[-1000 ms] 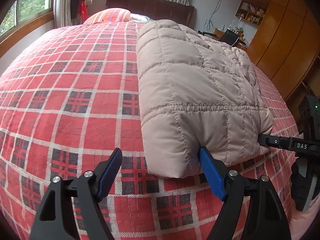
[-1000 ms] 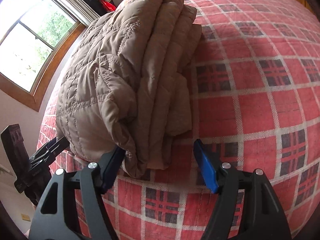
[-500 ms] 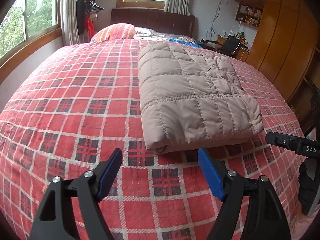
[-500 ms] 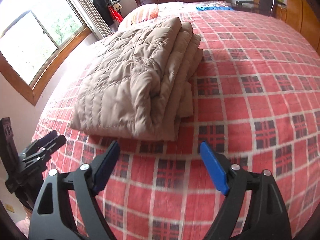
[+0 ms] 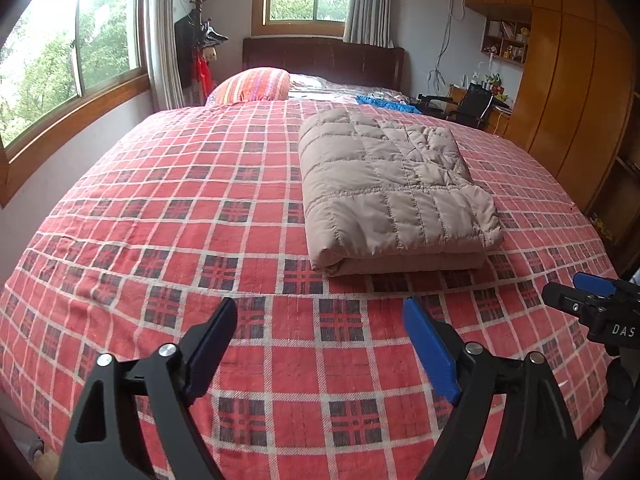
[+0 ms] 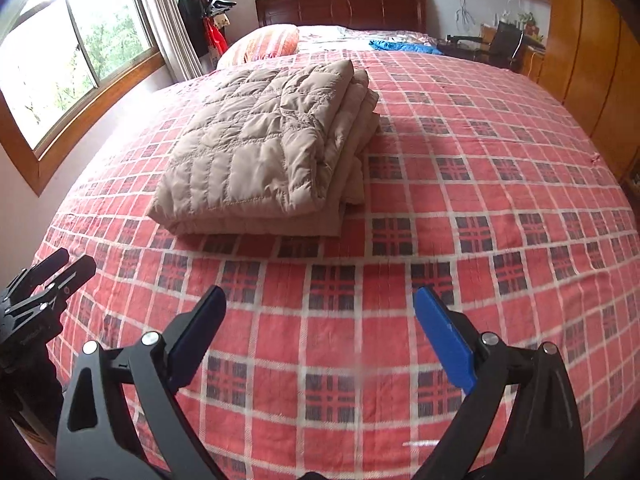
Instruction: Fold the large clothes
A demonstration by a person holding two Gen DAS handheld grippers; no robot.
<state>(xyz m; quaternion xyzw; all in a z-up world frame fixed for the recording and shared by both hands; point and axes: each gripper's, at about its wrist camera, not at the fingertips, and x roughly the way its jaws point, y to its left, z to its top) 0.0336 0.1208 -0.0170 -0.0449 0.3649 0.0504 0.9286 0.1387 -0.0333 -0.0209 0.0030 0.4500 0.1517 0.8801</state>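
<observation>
Now the folded beige quilted coat (image 5: 394, 192) is lying on the plaid bed (image 5: 160, 208); both the left gripper (image 5: 320, 344) and the right gripper (image 6: 320, 332) are hovering near it, fingers spread apart, gripping nothing.

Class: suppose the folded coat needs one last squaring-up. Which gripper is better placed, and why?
Probably the right gripper: the beige coat's uneven layered edges face it. The left gripper faces the smooth fold. Both are open and clear.

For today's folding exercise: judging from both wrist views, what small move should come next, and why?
Probably keep both off: the beige quilted padded garment lies folded in a neat stack on the red plaid bedspread, and the left gripper and right gripper are open, empty, clear of it.
</observation>
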